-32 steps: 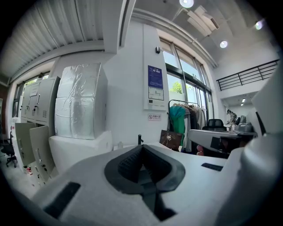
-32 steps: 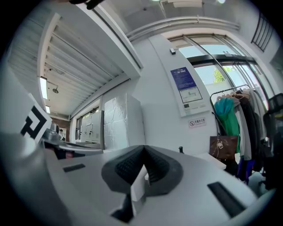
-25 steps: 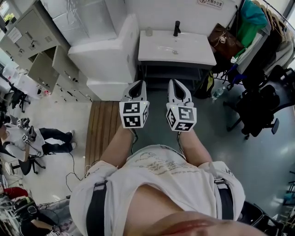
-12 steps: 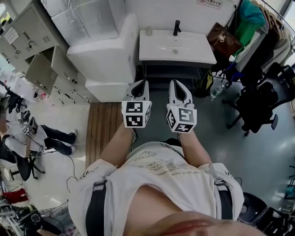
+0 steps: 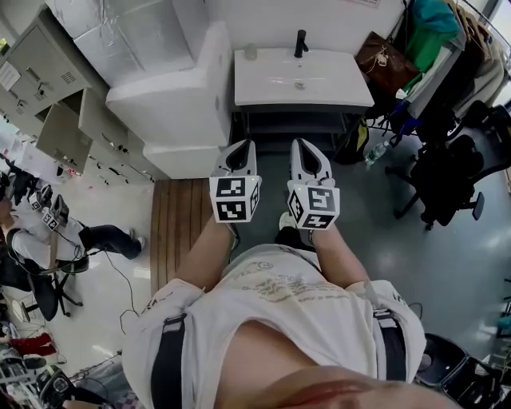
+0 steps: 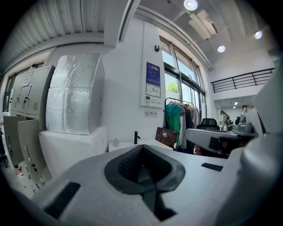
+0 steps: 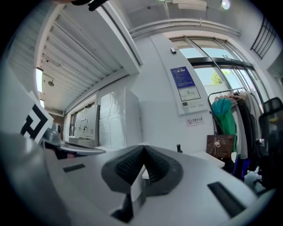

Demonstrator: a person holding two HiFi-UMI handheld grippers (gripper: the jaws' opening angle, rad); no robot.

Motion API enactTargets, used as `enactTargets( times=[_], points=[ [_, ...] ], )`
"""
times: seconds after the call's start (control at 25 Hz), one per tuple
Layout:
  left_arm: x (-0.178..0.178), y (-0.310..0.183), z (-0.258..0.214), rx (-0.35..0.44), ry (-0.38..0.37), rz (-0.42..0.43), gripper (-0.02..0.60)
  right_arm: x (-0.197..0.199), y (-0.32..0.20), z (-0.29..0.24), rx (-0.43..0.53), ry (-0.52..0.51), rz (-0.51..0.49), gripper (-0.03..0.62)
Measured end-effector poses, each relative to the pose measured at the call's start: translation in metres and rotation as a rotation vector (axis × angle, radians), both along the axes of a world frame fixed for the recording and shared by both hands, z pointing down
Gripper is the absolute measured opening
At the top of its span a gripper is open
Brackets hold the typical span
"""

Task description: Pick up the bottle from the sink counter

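- At the head view's 9 o'clock edge a seated person (image 5: pixel 36 244) is on the pale floor, well apart from everything else.
- Grey lockers (image 5: pixel 60 80) fill the 10 o'clock corner, and some of their doors hang open.
- To the right of them stand white foam-wrapped blocks (image 5: pixel 172 92), just beside the left end of the sink counter (image 5: pixel 343 84).
- A slatted wooden mat (image 5: pixel 177 232) lies on the floor below the blocks, at 7 o'clock from the tips of the left gripper (image 5: pixel 242 145).
- The left gripper is held near the middle of the head view and points to 12 o'clock. Its own view shows the jaws pressed together with nothing between them.
- The bottle (image 5: pixel 251 53) is small and pale. It stands upright on the back left corner of the sink counter, at 12 o'clock from the left gripper and well apart from both grippers. In the left gripper view it shows just above and left of the jaw tips.
- A black tap (image 5: pixel 301 41) rises from the middle of the counter's back edge, at 3 o'clock from the bottle and near it.
- The right gripper (image 5: pixel 301 144) is held beside the left one, parallel to it, and also points to 12 o'clock toward the counter. Its own view shows the jaws together and empty.
- A brown bag (image 5: pixel 385 64) sits just beside the counter's right end, at 3 o'clock from the tap.
- A green garment (image 5: pixel 435 20) hangs at 1 o'clock among other clothes.
- A black chair (image 5: pixel 447 188) stands at 3 o'clock, well apart from the counter.
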State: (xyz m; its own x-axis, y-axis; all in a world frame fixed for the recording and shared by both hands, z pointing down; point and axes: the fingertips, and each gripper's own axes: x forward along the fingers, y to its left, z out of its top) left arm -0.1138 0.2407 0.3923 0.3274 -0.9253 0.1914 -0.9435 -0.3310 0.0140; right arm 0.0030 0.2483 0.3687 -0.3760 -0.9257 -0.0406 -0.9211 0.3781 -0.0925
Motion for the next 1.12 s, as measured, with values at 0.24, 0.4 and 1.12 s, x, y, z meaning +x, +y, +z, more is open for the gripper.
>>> enactTargets(
  times=[0.24, 0.4, 1.12],
  points=[
    [0.018, -0.048, 0.002, -0.002, -0.012, 0.013, 0.02, 0.012, -0.047, -0.001, 0.004, -0.016, 0.001, 0.023],
    [0.029, -0.086, -0.002, -0.002, -0.022, 0.017, 0.02, 0.022, -0.086, 0.0, -0.004, -0.016, 0.001, 0.023],
    [0.071, -0.216, -0.004, -0.009, -0.026, -0.063, 0.02, 0.054, -0.221, -0.001, -0.013, -0.011, -0.102, 0.023]
  ],
)
